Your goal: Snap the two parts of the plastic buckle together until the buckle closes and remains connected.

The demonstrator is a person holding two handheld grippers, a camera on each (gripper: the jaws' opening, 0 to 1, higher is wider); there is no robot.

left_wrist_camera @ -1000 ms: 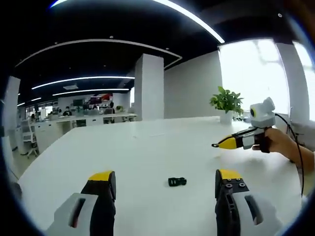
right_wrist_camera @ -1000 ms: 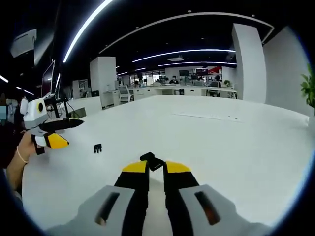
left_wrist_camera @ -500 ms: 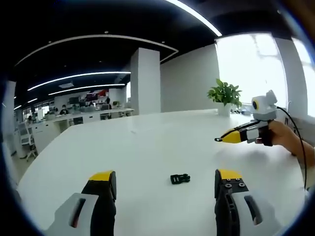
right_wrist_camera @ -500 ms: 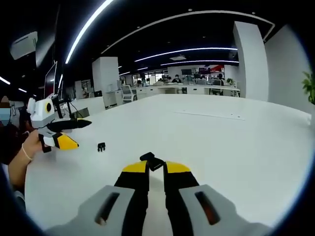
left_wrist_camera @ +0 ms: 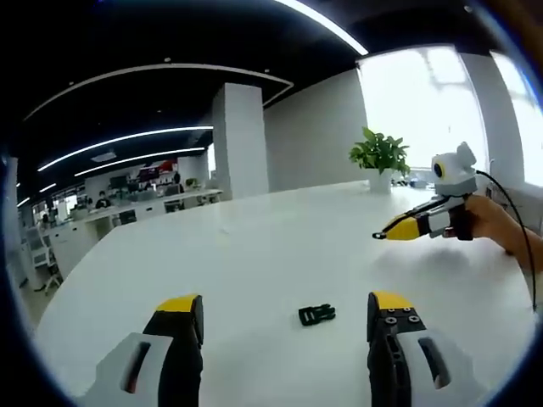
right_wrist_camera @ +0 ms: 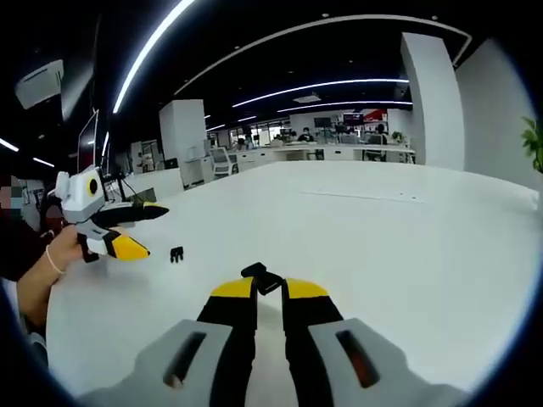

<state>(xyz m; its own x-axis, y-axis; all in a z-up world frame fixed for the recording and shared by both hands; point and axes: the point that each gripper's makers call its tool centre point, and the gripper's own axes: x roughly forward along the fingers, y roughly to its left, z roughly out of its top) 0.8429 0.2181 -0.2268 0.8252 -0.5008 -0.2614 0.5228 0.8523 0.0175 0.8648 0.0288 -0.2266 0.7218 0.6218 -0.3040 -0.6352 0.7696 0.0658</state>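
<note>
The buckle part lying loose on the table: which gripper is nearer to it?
Left. The left gripper hovers open just short of the loose part; the right gripper is off to the side, shut on the other part.

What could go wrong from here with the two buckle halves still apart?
The right hand-held gripper pinches one small black plastic buckle half only at its fingertips, so it could twist or slip out when pushed. The other black buckle half lies loose on the white table; the open left hand-held gripper may nudge it away.

An open-plan office: rows of desks [right_wrist_camera: 339, 153], ceiling light strips [right_wrist_camera: 322, 85].
</note>
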